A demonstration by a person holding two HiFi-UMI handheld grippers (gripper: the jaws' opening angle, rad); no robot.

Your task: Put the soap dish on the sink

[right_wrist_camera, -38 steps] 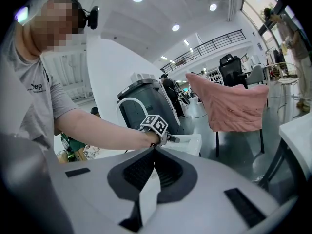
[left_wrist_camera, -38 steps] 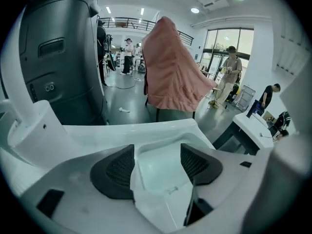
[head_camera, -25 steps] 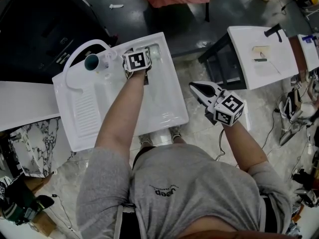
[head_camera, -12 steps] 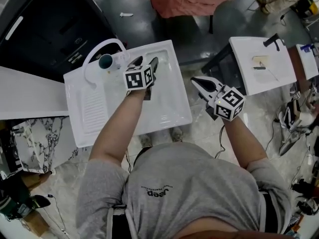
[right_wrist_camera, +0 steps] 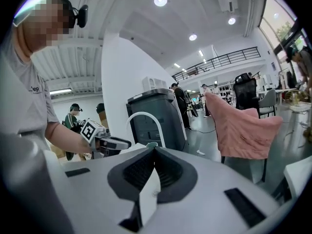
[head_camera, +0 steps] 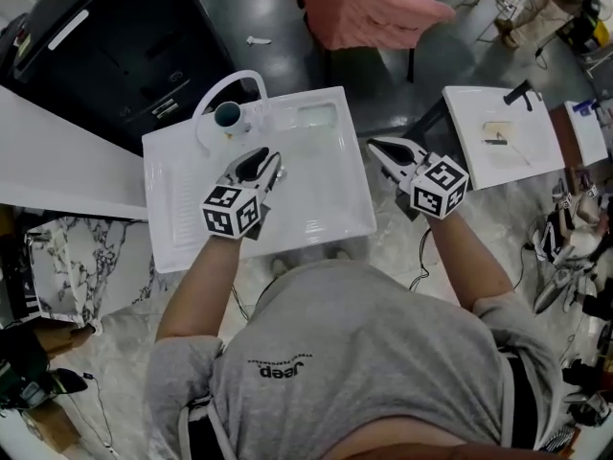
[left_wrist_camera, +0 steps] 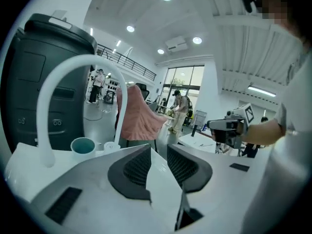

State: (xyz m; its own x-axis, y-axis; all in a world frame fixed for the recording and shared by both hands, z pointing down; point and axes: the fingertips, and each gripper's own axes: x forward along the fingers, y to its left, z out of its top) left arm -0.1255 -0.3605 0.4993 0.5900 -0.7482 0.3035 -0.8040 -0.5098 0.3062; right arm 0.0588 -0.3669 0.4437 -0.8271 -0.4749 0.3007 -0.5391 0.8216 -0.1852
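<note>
The clear soap dish point(head_camera: 317, 115) lies on the back ledge of the white sink point(head_camera: 326, 220), to the right of the curved white tap point(head_camera: 213, 92) and a teal cup point(head_camera: 228, 115). My left gripper point(head_camera: 262, 161) hovers over the basin, apart from the dish; its jaws are closing and stand a narrow gap apart with nothing between them. From the left gripper view point(left_wrist_camera: 158, 147) the tap point(left_wrist_camera: 46, 106) and cup point(left_wrist_camera: 83, 144) lie ahead. My right gripper point(head_camera: 376, 146) is shut and empty, just off the sink's right edge; its own view point(right_wrist_camera: 155, 149) shows the jaws meeting.
A black cabinet point(head_camera: 115, 46) stands behind the sink, and a white counter point(head_camera: 57, 171) to its left. A pink cloth point(head_camera: 369, 8) hangs over a chair behind. A second white sink point(head_camera: 503, 132) sits to the right, with cables and tools on the floor point(head_camera: 565, 257).
My left gripper has drawn back from the sink's back ledge toward the person and its jaws have narrowed; the soap dish stays on the ledge. The right gripper rose a little.
</note>
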